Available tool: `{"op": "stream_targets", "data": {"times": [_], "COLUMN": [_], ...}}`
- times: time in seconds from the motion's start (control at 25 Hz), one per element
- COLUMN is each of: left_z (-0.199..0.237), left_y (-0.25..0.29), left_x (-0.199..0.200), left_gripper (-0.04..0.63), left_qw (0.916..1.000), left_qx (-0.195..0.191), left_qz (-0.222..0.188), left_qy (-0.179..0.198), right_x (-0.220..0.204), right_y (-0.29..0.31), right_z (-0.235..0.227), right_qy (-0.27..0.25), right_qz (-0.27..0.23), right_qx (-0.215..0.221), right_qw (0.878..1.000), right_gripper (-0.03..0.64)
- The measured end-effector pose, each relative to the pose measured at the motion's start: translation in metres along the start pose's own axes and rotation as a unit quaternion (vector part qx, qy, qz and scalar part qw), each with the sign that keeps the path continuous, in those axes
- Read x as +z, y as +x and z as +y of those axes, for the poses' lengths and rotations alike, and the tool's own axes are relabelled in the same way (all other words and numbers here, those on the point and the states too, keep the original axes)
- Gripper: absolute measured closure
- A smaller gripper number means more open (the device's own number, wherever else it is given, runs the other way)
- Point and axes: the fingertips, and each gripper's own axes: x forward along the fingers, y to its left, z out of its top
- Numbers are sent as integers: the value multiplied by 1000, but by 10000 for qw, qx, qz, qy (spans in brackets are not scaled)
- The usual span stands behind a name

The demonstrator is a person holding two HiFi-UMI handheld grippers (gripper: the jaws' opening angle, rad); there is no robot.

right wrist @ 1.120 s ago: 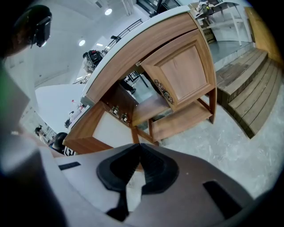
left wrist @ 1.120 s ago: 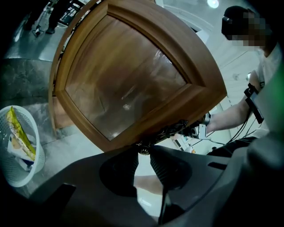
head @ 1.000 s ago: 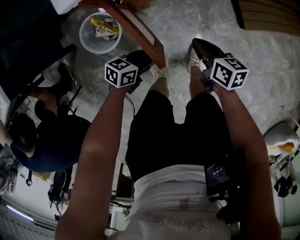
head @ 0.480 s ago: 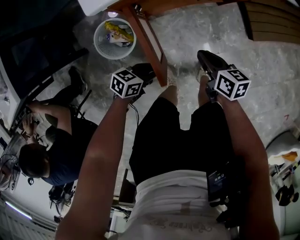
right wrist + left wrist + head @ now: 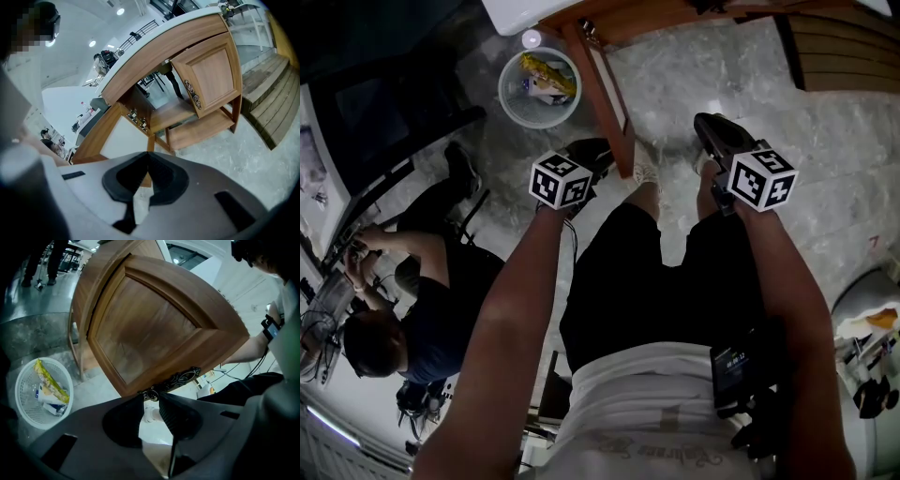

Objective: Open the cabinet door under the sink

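Left tongs (image 5: 151, 397): pinched on the small knob at the near end of the ornate handle (image 5: 180, 378) of the door (image 5: 150, 329). The knob is seen right at the tips, with a pad touching it on each side. The jaws have just been eased slightly wider, with the knob kept between them.

Right tongs (image 5: 147, 154): pressed together, nothing held. They are carried well apart from the door.

Change noted over the last second, head view: the door's free edge is brought nearer the person and away from the bin (image 5: 508, 80). The door's line now stands steeper in the frame. The left tongs are drawn back with it. Cabinet and bin are both shifted down the frame, so a backward step by the person is inferred.

Door position: directly ahead of and above the left tongs, swung well out from the cabinet (image 5: 178, 47). The bin is on the floor, ahead and left of the same tongs. Ahead of the right tongs the compartment (image 5: 164, 115) is seen exposed. A second door (image 5: 213, 77), ahead and right of them, is shut.

Judgement: the task is taken as largely done, since the opening is already uncovered. The slight widening of the jaws is read as a slackening grip or the start of release. If further swing is wanted, a slip off the small knob is the risk.
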Motion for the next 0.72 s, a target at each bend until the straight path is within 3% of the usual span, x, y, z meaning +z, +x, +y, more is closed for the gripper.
{"op": "stream_targets", "data": {"times": [0.32, 0.56, 0.72], "left_z": [1, -34, -74], "left_y": [-39, -89, -111], "left_x": [-7, 40, 65], "left_gripper": [497, 527, 562], "left_qw": [9965, 9801, 9735], "left_qx": [730, 1285, 1409], "left_qz": [-412, -1508, -1775], "left_qy": [-80, 96, 302], "right_x": [4, 38, 56], "right_y": [-32, -64, -90], "right_z": [-1, 17, 42], "right_qy": [-52, -109, -262], "right_qz": [-122, -449, -533], "right_qx": [-161, -198, -174], "right_qw": [9998, 9987, 9981], "right_gripper": [603, 603, 603]}}
